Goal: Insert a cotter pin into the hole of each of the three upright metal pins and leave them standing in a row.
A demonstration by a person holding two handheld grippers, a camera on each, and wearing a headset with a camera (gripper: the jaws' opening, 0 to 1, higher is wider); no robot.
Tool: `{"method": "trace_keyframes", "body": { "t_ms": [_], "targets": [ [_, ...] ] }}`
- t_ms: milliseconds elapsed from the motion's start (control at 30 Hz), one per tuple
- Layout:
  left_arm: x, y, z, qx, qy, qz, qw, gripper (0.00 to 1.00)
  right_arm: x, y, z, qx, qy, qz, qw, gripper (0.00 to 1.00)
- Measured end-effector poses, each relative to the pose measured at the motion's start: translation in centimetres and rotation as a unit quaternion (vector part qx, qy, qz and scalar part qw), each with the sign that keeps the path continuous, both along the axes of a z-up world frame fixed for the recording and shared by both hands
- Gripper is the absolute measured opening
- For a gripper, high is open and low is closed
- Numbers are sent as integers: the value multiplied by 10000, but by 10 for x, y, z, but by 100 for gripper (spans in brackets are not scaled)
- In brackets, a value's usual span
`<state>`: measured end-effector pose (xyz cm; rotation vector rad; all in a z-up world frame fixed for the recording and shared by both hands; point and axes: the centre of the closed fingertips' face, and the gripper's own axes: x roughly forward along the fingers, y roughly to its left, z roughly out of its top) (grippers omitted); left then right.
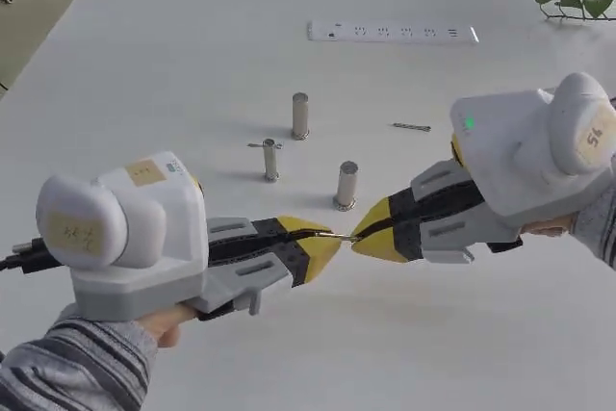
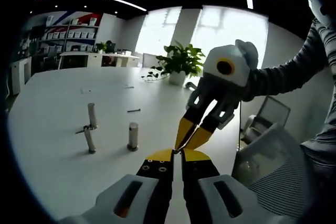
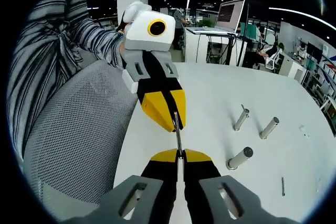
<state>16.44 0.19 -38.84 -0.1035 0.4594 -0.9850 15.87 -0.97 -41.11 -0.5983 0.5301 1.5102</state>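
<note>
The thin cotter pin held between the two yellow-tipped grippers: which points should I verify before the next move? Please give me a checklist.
1. The thin metal cotter pin is gripped at one end by the left gripper and at the other by the right gripper, both shut: ok.
2. The three upright grey metal pins are standing, the far one, the left one and the near one: ok.
3. The left one carries an inserted cotter pin: ok.
4. Hole of the near one turned towards the grippers: cannot tell.
5. Three pins in a straight row: not ok, they form a triangle.
6. A spare cotter pin lies on the white table: ok.
</note>
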Motion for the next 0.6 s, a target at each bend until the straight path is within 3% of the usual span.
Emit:
{"method": "trace_keyframes", "body": {
  "t_ms": [267,367,600],
  "targets": [
    [5,3,-4,164,-82,90,9998,11,12,-13,-10,-434,-291,-106,9986,0],
    [8,5,-7,264,-151,185,9994,15,23,-22,-16,-716,-458,-205,9962,0],
    [20,11,-13,470,-311,470,9973,26,42,-34,-18,-963,-578,-446,9927,0]
  ]
}}
